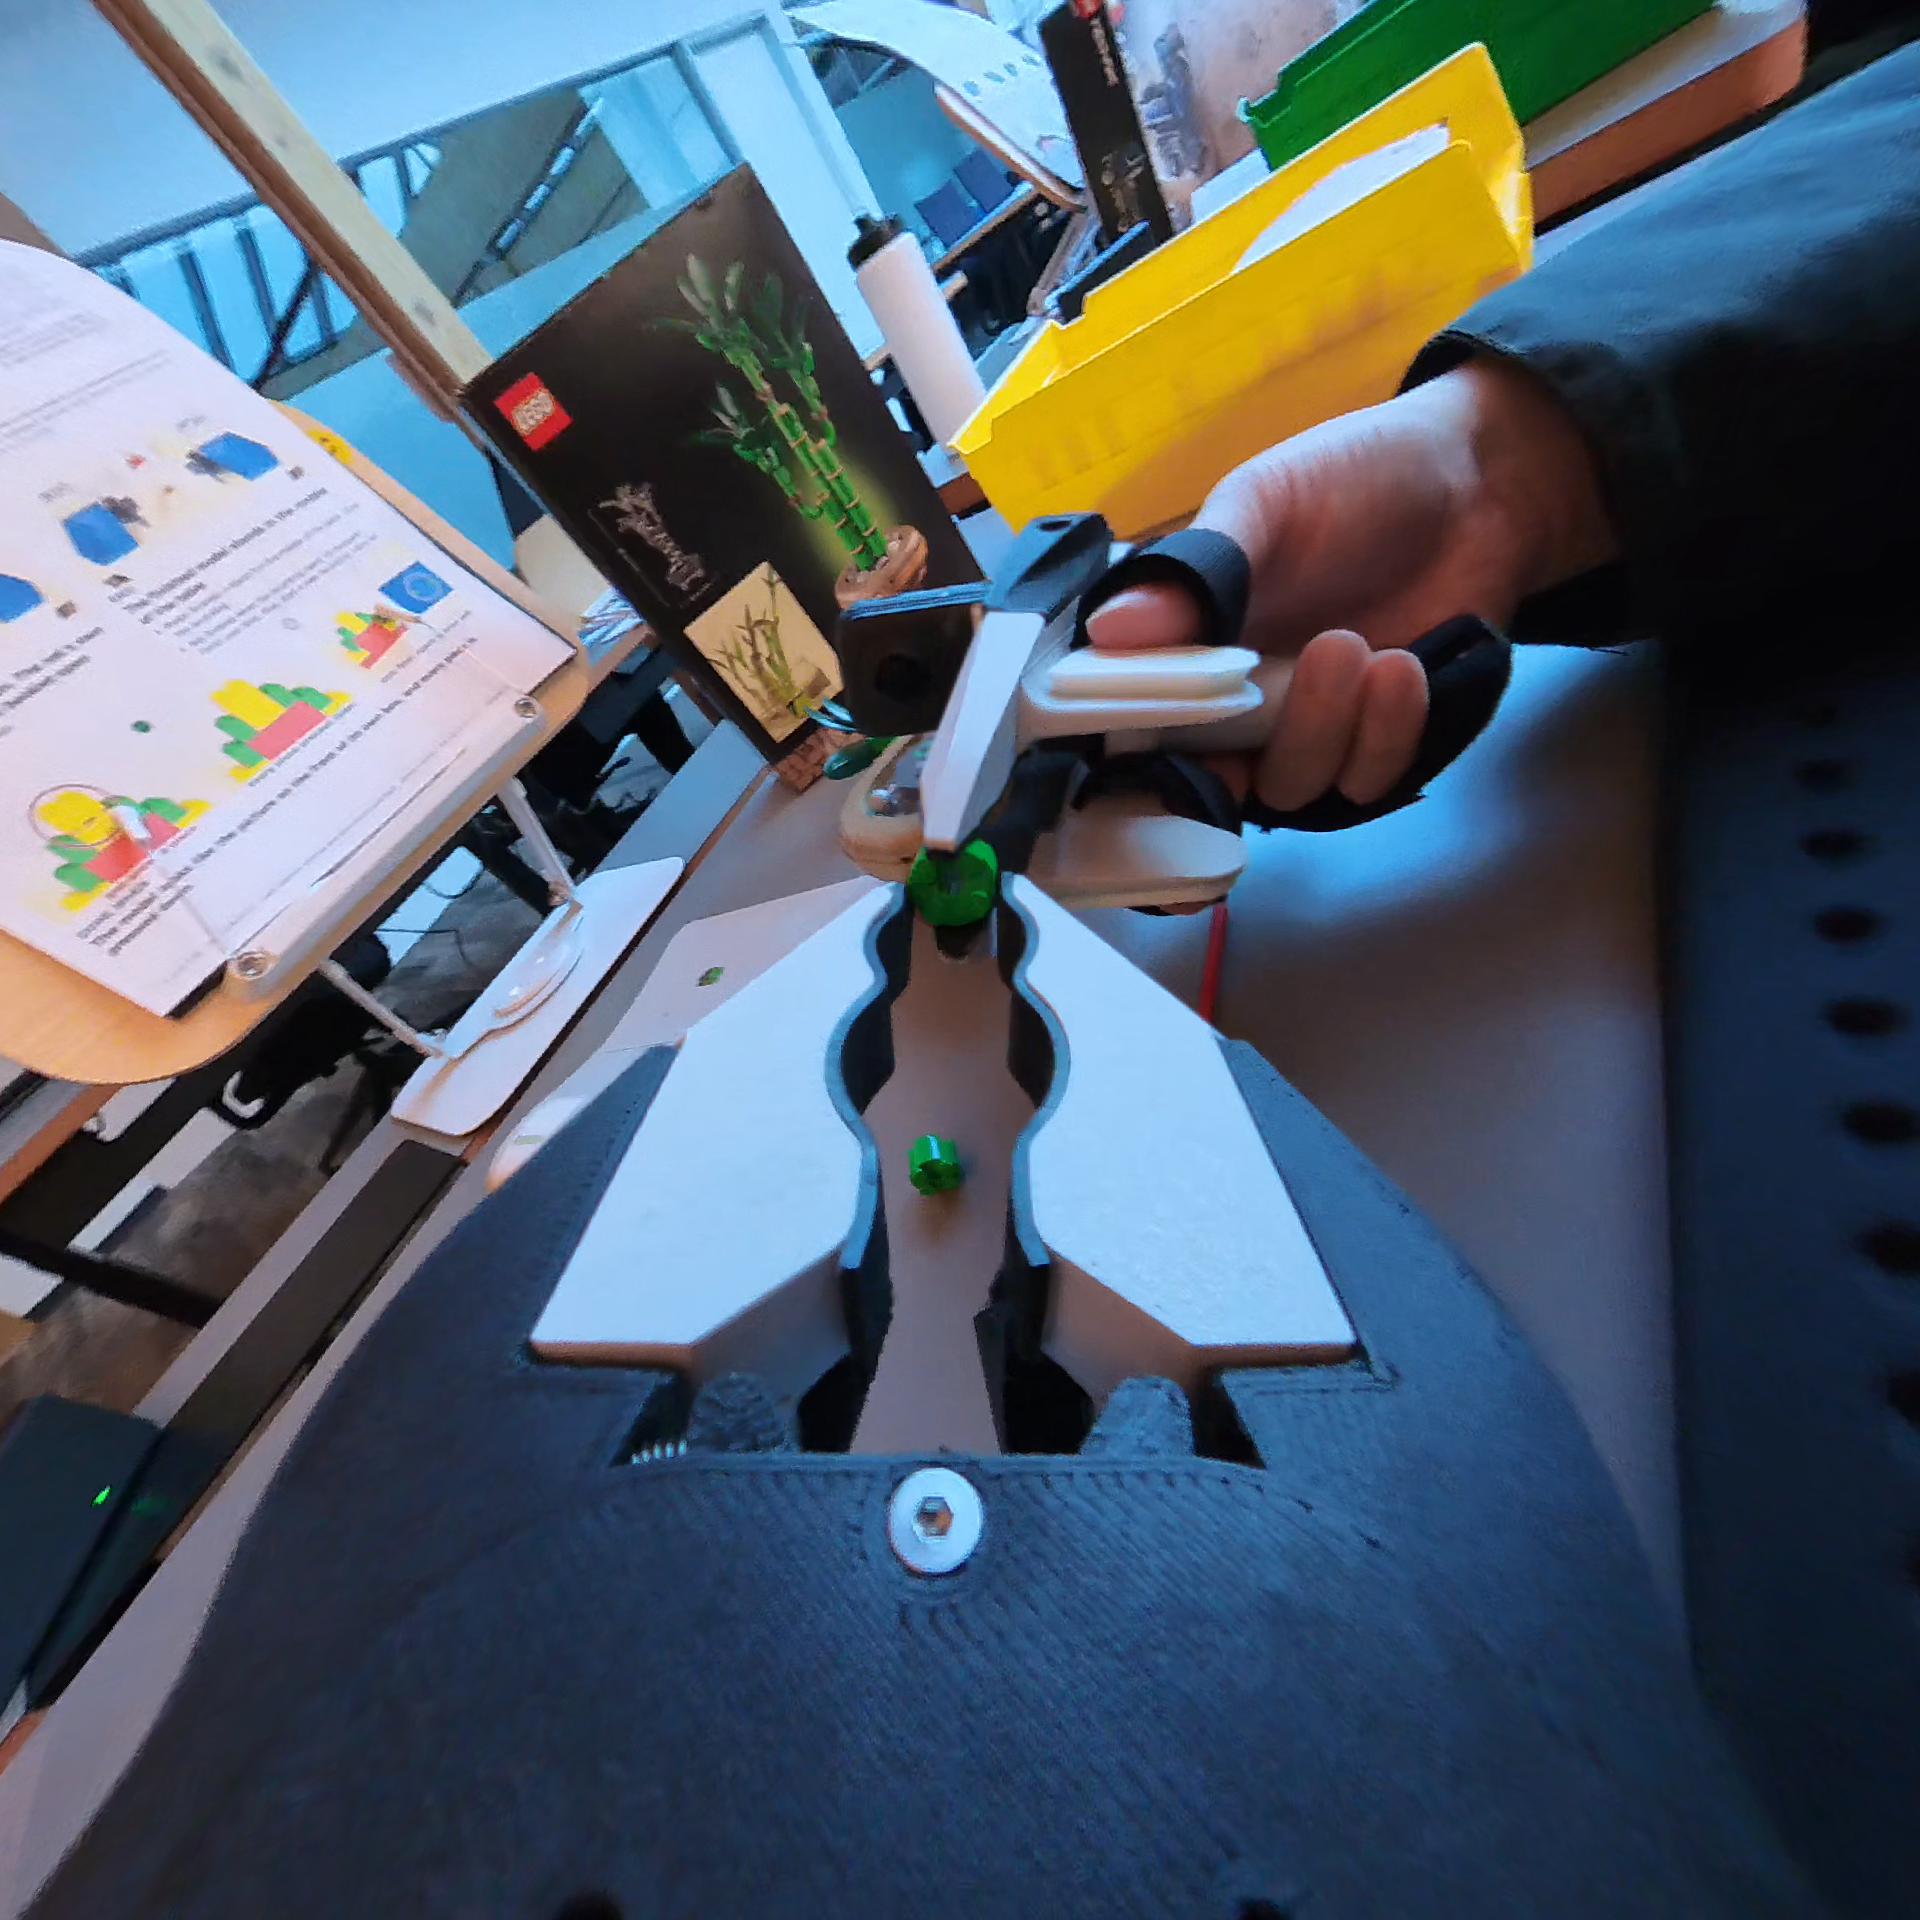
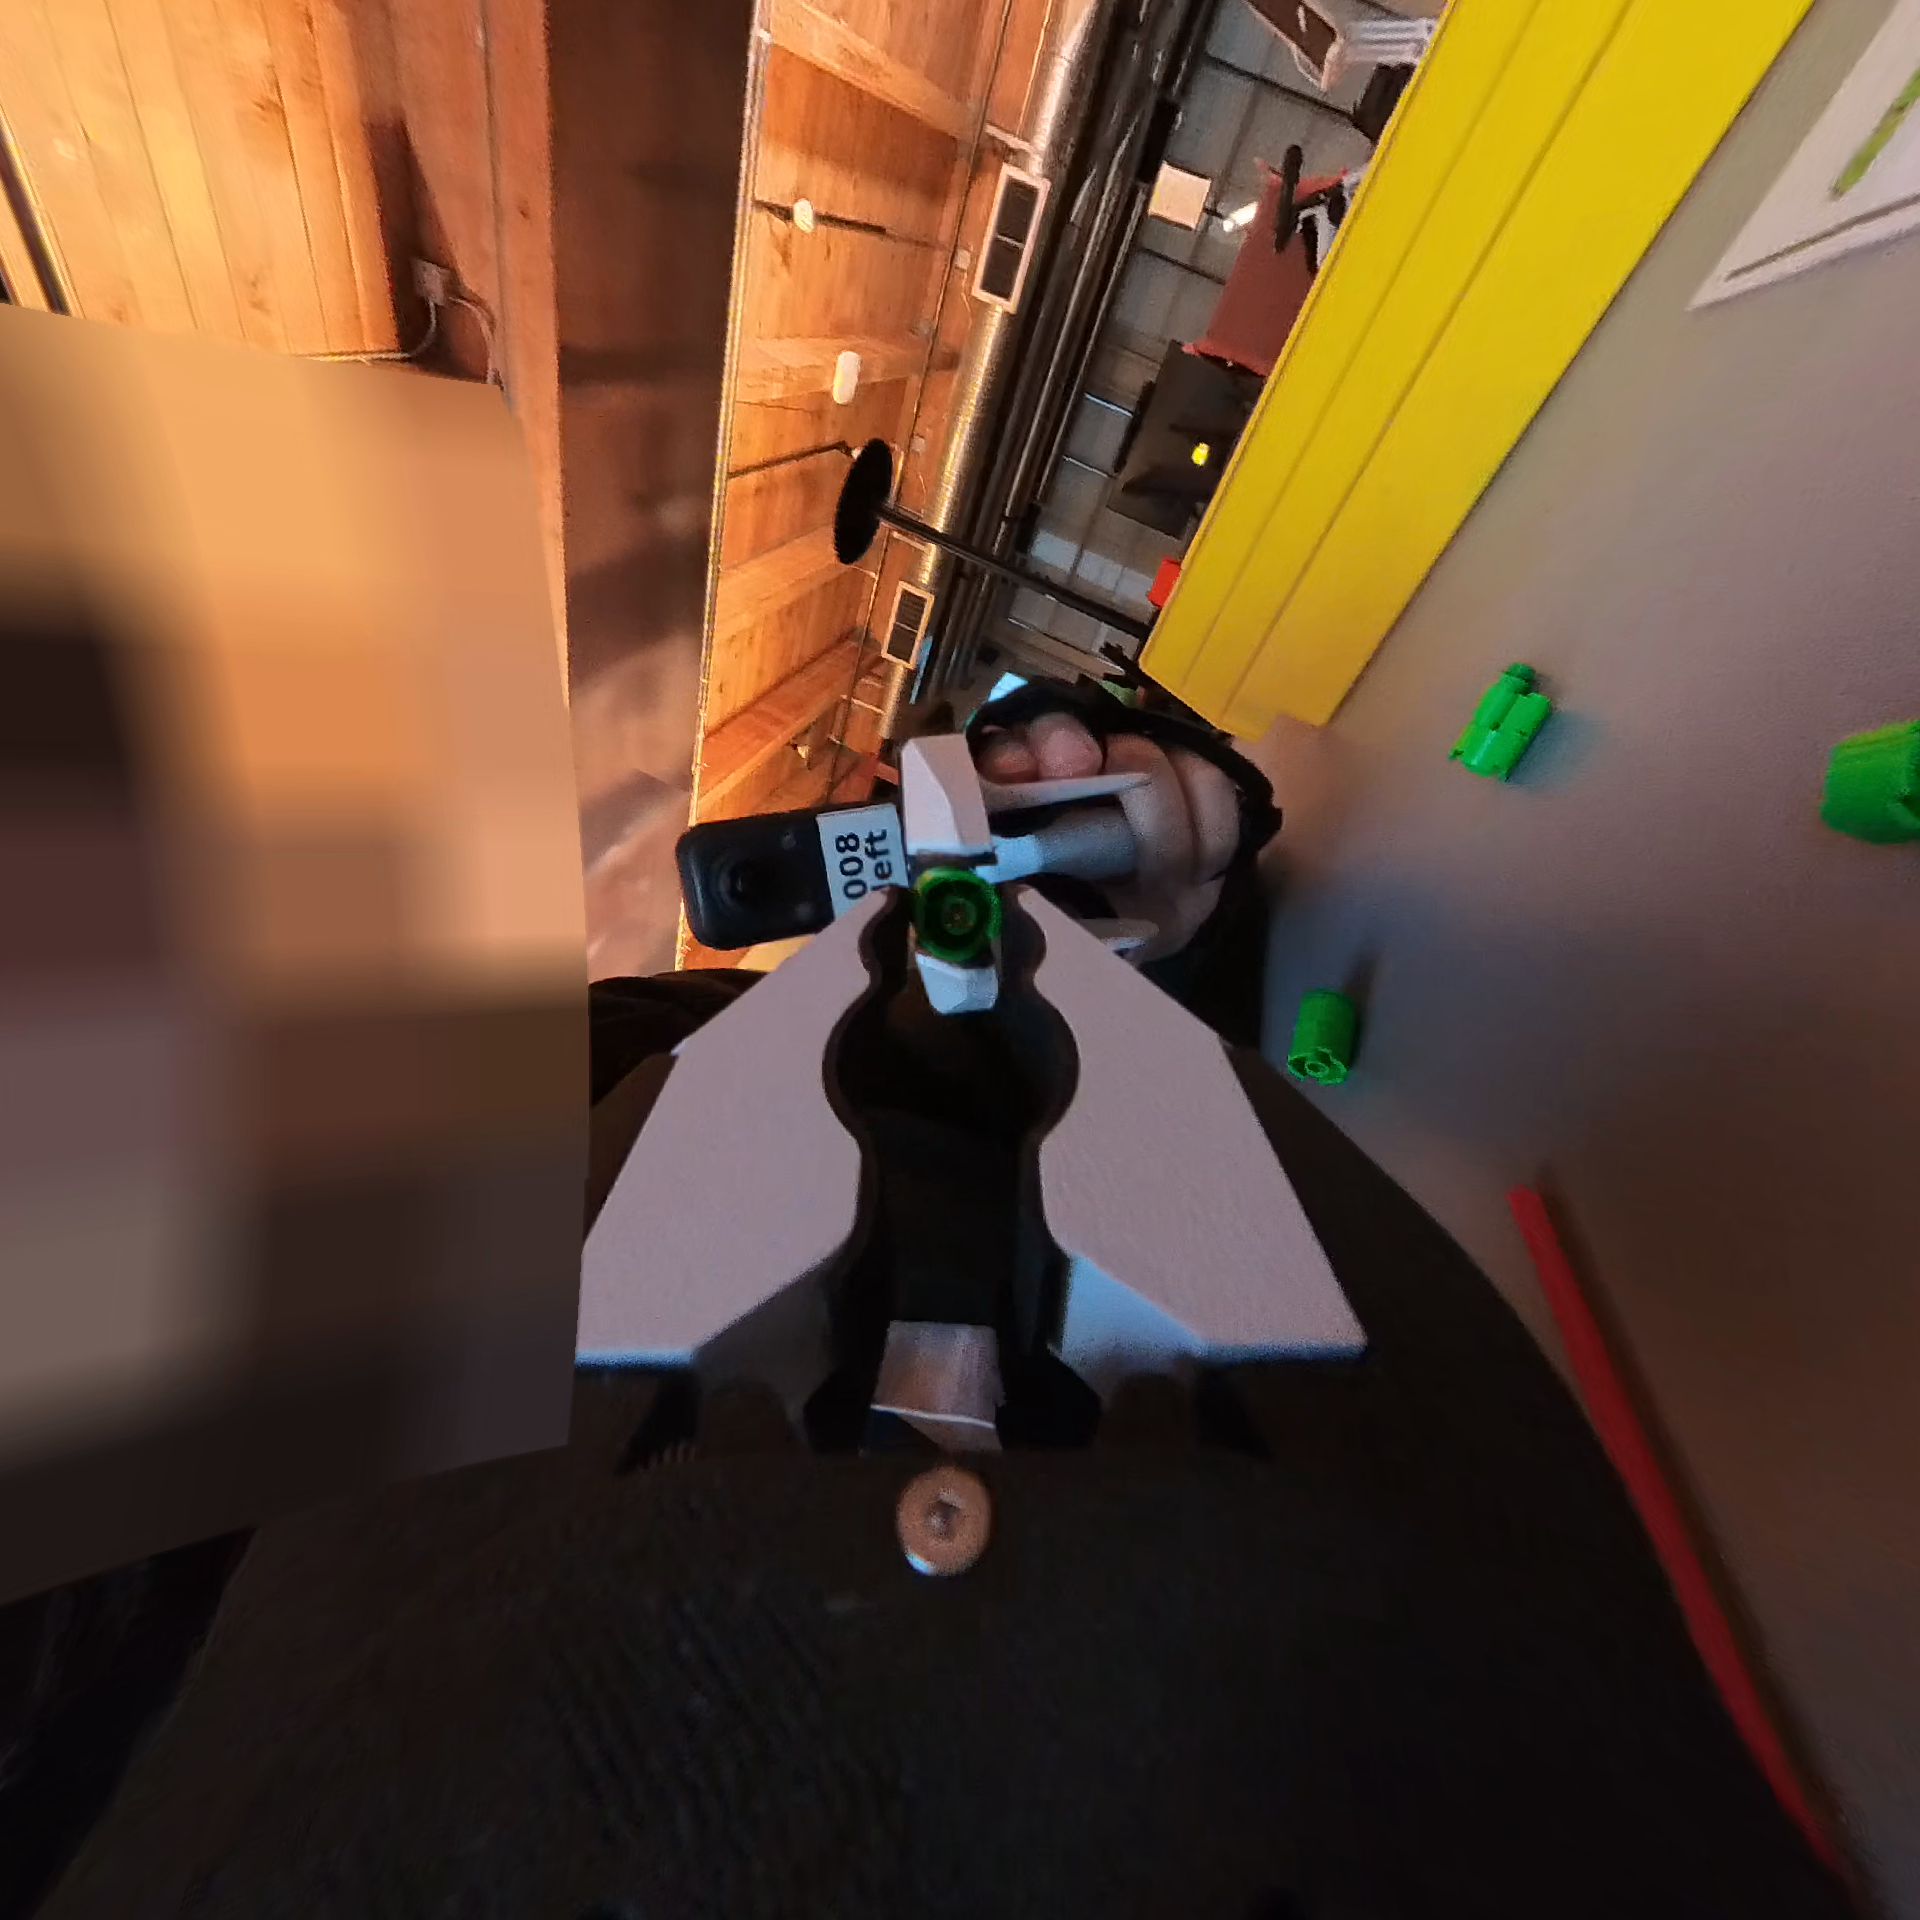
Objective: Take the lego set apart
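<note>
Working: both my grippers meet on one small green lego piece (image 1: 951,883), held up above the table (image 1: 1455,1039).
Table: grey-brown; a yellow bin (image 1: 1278,312) sits at its far right, and a dark set box (image 1: 717,468) stands at the far middle.
Stand: on the left, an instruction sheet (image 1: 208,623) leans on a wooden board.
Left gripper (image 1: 951,914): nearly closed; in its own view the tips pinch the round green piece at its near end.
Right gripper (image 2: 951,935): also closed on the same piece, I judge; in the left view its white fingers (image 1: 977,727) come down onto the piece from above.
Axis: the right wrist view looks straight down the piece's round end, so its long axis runs between my two grippers, along the left gripper's reach.
Next move: as I read it, pulling the grippers apart along that axis, perhaps with a twist.
Loose pieces: one green stud (image 1: 933,1164) lies on the table below the left gripper; three more green bits (image 2: 1322,1037) rest at the right, apart from each other.
Cable: a red one (image 2: 1662,1507) runs along the near right.
</note>
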